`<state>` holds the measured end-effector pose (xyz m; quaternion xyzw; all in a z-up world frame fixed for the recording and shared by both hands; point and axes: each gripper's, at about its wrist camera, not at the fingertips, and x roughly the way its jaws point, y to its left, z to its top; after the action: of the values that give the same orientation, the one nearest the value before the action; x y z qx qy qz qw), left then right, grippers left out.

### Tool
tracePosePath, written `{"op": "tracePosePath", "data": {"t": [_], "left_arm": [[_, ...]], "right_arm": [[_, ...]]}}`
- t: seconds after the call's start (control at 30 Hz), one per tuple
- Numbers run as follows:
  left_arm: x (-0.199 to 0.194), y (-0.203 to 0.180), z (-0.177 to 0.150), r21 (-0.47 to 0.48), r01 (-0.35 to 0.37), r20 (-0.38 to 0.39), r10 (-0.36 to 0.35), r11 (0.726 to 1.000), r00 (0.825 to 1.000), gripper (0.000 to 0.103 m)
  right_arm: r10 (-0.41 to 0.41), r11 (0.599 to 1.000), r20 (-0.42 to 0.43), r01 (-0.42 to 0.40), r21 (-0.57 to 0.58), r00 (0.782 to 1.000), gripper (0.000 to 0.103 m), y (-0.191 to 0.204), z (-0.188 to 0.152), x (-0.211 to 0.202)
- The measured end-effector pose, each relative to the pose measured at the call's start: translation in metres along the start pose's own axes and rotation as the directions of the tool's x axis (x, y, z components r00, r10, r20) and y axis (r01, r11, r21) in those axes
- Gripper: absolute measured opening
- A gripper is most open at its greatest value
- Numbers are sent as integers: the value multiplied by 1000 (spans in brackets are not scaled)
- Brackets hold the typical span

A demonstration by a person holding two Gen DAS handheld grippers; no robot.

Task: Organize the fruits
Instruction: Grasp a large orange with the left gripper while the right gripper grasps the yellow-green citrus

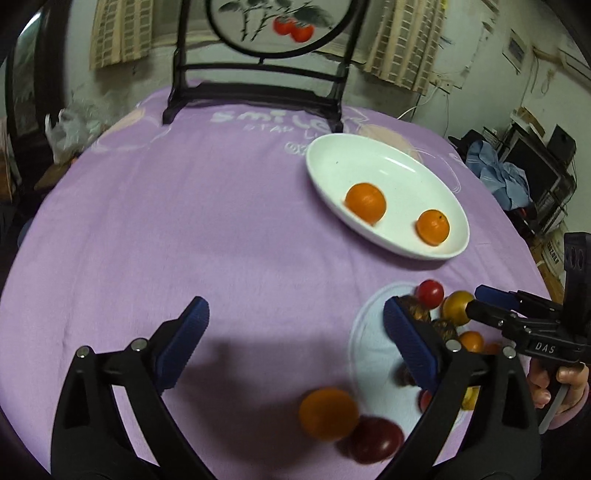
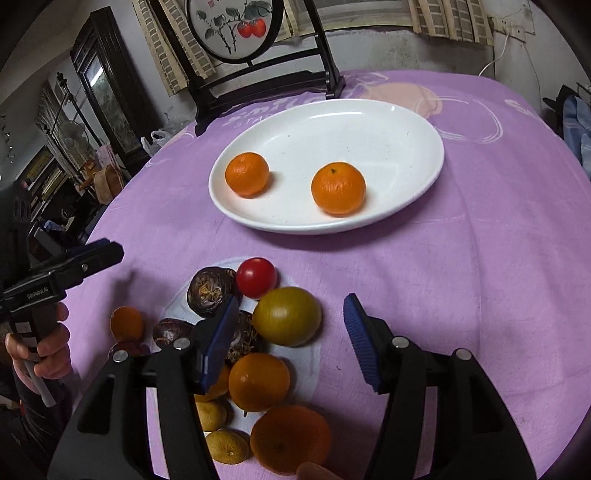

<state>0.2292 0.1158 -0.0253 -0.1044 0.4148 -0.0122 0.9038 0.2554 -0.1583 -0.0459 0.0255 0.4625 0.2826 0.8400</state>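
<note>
While both tongs (image 2: pixel 290 339) gape, screen (image 2: pixel 236 33) behind dish (image 2: pixel 406 122)

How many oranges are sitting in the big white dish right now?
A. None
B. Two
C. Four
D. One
B: the white dish holds just two oranges, one toward its left and one nearer the middle, lying apart from each other; the other fruit is heaped on the purple tablecloth closer to the camera.
</note>
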Motion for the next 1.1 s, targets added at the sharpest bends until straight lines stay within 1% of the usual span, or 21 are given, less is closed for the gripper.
{"op": "tracePosePath", "data": {"t": [0.07, 0.2, 0.3, 0.33, 0.43, 0.5, 0.57, 0.77, 0.9, 0.97, 1.1], "left_arm": [[-3, 6, -7, -15, 4, -5, -4, 1000, 1000, 97], [-9, 10, -19, -8, 15, 2, -15, 1000, 1000, 97], [-10, 14, -27, -9, 17, -7, -17, 1000, 1000, 97], [-10, 15, -29, -16, 26, -12, -26, 1000, 1000, 97], [-10, 17, -30, -30, 58, -26, -58, 998, 998, 97], [-11, 15, -31, -25, 71, -30, -72, 997, 997, 97], [-10, 14, -32, -16, 81, -34, -81, 997, 996, 97], [-2, 10, -38, -1, 163, -94, -162, 987, 982, 96], [2, 11, -39, -29, 213, -123, -215, 977, 969, 90], [4, 11, -41, -35, 228, -131, -230, 973, 964, 87], [8, 7, -44, -26, 245, -155, -246, 969, 957, 73]], "right_arm": [[9, 1000, -1, -9, 6, 1000, 60, 0, -1, 1], [5, 1000, -9, -5, 7, 1000, 58, 0, -2, 4], [17, 1000, -26, -17, 17, 1000, 51, -2, -3, 9], [16, 1000, -32, -16, 17, 999, 48, -2, -3, 12], [26, 999, -41, -25, 25, 999, 46, -3, -4, 16], [35, 999, -43, -34, 30, 998, 43, -3, -5, 16], [35, 999, -43, -34, 35, 998, 43, -2, -6, 15], [28, 998, -11, -28, 60, 1000, 43, -7, -5, 7], [24, 997, -8, -23, 69, 1000, 43, -8, -6, 5], [26, 997, -5, -26, 69, 1000, 43, -8, -6, 4], [30, 997, 0, -30, 69, 1000, 43, -8, -6, 3]]}}
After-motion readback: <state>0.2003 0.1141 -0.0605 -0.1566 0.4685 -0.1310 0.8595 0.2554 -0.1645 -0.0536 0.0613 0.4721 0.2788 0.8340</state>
